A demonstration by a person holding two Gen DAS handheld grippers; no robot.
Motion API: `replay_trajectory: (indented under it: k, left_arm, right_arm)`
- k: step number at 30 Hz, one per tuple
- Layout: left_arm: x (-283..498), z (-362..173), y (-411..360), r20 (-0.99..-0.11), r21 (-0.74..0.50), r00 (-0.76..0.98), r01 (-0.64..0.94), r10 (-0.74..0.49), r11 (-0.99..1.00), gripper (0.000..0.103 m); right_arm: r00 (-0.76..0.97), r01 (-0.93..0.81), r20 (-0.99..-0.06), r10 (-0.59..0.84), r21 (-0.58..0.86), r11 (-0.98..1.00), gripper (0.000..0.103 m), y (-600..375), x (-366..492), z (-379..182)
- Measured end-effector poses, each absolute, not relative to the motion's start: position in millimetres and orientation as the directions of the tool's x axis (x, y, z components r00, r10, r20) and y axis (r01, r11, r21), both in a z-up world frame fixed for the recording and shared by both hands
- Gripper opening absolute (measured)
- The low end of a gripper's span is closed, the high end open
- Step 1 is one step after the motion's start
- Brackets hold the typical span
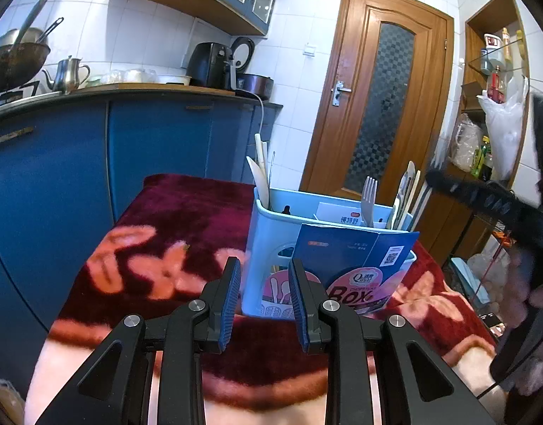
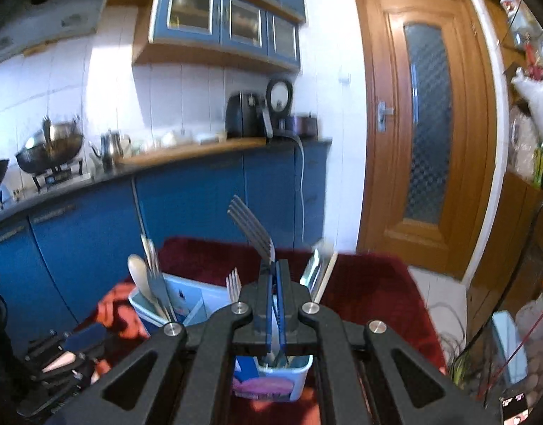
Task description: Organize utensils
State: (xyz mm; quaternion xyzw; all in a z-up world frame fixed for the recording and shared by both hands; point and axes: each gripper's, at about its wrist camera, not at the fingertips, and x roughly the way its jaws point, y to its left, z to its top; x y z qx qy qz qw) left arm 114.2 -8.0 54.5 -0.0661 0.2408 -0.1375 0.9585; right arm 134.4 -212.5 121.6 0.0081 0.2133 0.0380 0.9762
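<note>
A light blue utensil caddy (image 1: 267, 219) stands on a dark red flowered cloth (image 1: 172, 226). It holds a pale fork (image 1: 368, 194), spoons and chopsticks, with a blue and pink card box (image 1: 352, 265) at its front. My left gripper (image 1: 266, 276) is open and empty just in front of the caddy. My right gripper (image 2: 275, 283) is shut on a metal fork (image 2: 248, 225), tines up, right above the caddy (image 2: 143, 304). In the left wrist view the right gripper (image 1: 484, 202) shows blurred at the right.
Blue kitchen cabinets (image 1: 147, 141) with a worktop carry a wok (image 1: 16, 56), a kettle (image 1: 67, 74) and an air fryer (image 1: 211, 63). A wooden door (image 1: 384, 95) stands behind the table. Shelves with bags and bottles (image 1: 498, 81) stand at the right.
</note>
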Motion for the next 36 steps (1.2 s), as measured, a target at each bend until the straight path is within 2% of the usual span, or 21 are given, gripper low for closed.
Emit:
replay_trajectory:
  k: [3, 6, 13, 23, 29, 31, 33, 36]
  left_arm:
    - [113.1, 54.1, -8.5, -0.439, -0.190, 0.849, 0.232, -0.294, 0.954, 0.028]
    - [109.4, 55.1, -8.4, -0.434, -0.185, 0.853, 0.231, -0.290, 0.955, 0.028]
    - [93.8, 63.1, -7.8, -0.420, -0.181, 0.859, 0.236, -0.292, 0.955, 0.028]
    - [52.7, 87.5, -2.3, -0.374, -0.148, 0.882, 0.250, -0.288, 0.957, 0.028]
    - [24.1, 95.1, 4.8, -0.353, -0.129, 0.894, 0.245, -0.276, 0.961, 0.028]
    - [15.9, 95.0, 6.6, -0.350, -0.120, 0.897, 0.241, -0.268, 0.963, 0.031]
    - [8.1, 93.2, 7.4, -0.347, -0.111, 0.901, 0.237, -0.261, 0.965, 0.044]
    - [-1.5, 88.0, 8.0, -0.342, -0.092, 0.909, 0.222, -0.240, 0.971, 0.057]
  right_arm:
    - [0.877, -0.056, -0.475, 0.078, 0.060, 0.997, 0.005, -216.8, 144.4, 106.2]
    - [0.860, -0.048, -0.501, 0.099, 0.113, 0.992, 0.013, -223.6, 146.3, 96.6]
    - [0.897, -0.060, -0.428, 0.113, 0.135, 0.989, 0.035, -231.1, 118.0, 113.0]
    - [0.927, -0.103, -0.348, 0.142, 0.129, 0.986, 0.037, -222.0, 55.8, 136.3]
    - [0.936, -0.120, -0.317, 0.155, 0.126, 0.985, 0.043, -208.4, 11.7, 134.1]
    - [0.940, -0.120, -0.307, 0.150, 0.112, 0.986, 0.047, -204.1, -1.9, 130.6]
    - [0.944, -0.122, -0.296, 0.145, 0.096, 0.988, 0.051, -199.7, -14.4, 126.6]
    - [0.951, -0.112, -0.281, 0.129, 0.075, 0.991, 0.058, -194.9, -31.5, 117.6]
